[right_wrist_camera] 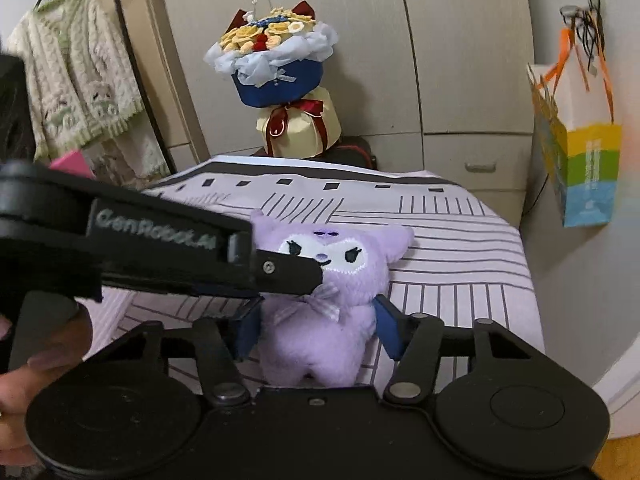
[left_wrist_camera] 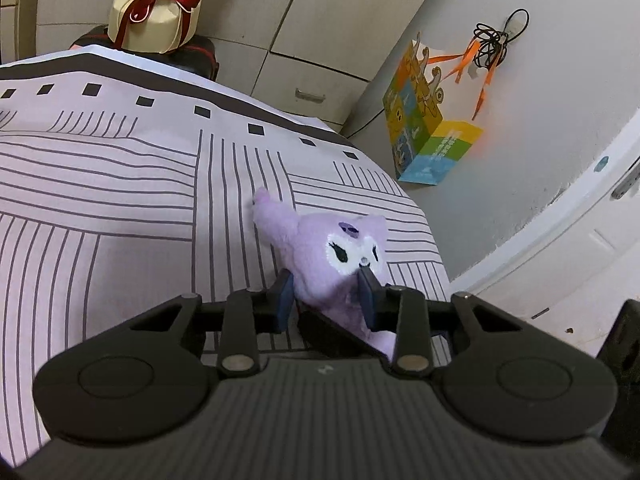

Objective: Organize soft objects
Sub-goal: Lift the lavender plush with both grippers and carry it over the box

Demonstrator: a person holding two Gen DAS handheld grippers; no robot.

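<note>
Right wrist view: both grippers, left gripper [right_wrist_camera: 320, 276] and right gripper [right_wrist_camera: 316, 328], pinch purple plush [right_wrist_camera: 320, 336] at frame centre, steadying it for placement

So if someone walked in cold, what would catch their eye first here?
The purple plush lying on the striped bedsheet, with both grippers closed in on it: the left gripper around its head, the right gripper at its body. Beyond the bed's far end stands a bouquet in blue wrap, and a rainbow gift bag hangs on the wall to the right.
</note>
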